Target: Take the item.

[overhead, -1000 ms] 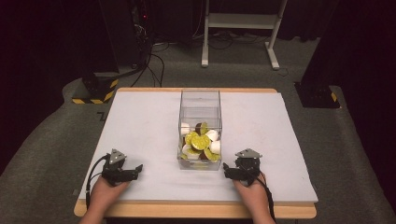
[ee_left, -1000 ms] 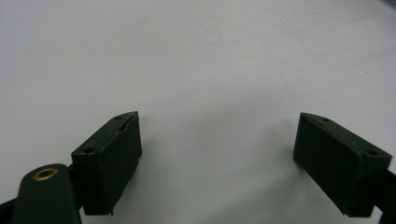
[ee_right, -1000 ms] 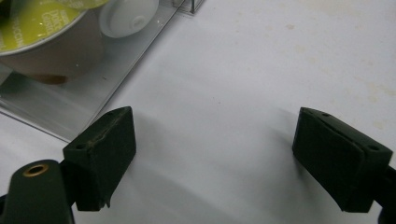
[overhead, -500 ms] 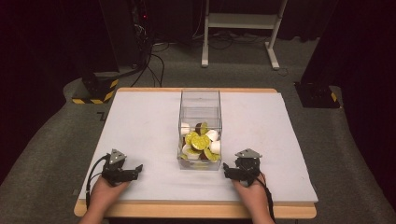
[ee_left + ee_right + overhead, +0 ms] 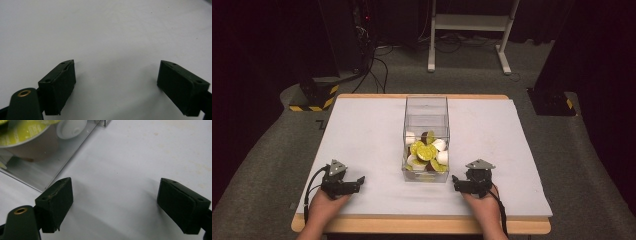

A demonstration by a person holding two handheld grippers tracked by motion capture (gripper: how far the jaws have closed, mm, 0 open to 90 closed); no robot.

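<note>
High view gives me the layout: a clear plastic box (image 5: pixel 426 140) stands upright in the middle of the desk (image 5: pixel 362 130), its near end loaded with coffee capsules (image 5: pixel 427 151), green-lidded, white and a dark one, piled loosely. My left hand-held gripper (image 5: pixel 358 180) rests near the desk's front edge toward the left corner, well apart from the box; my right hand-held gripper (image 5: pixel 455 181) sits near the front edge just beside the box's near right corner. Left gripper view shows both jaws spread wide over bare white surface, nothing between them. Right gripper view shows the same wide spread, empty, with the box wall and a green-lidded capsule (image 5: pixel 22 131) behind it at the upper left. I judge this as the start, with no capsule picked yet. The next move, as I read it, calls for lifting the right hand-held gripper over the box's open top and coming down onto one capsule on the pile without knocking the thin wall.
</note>
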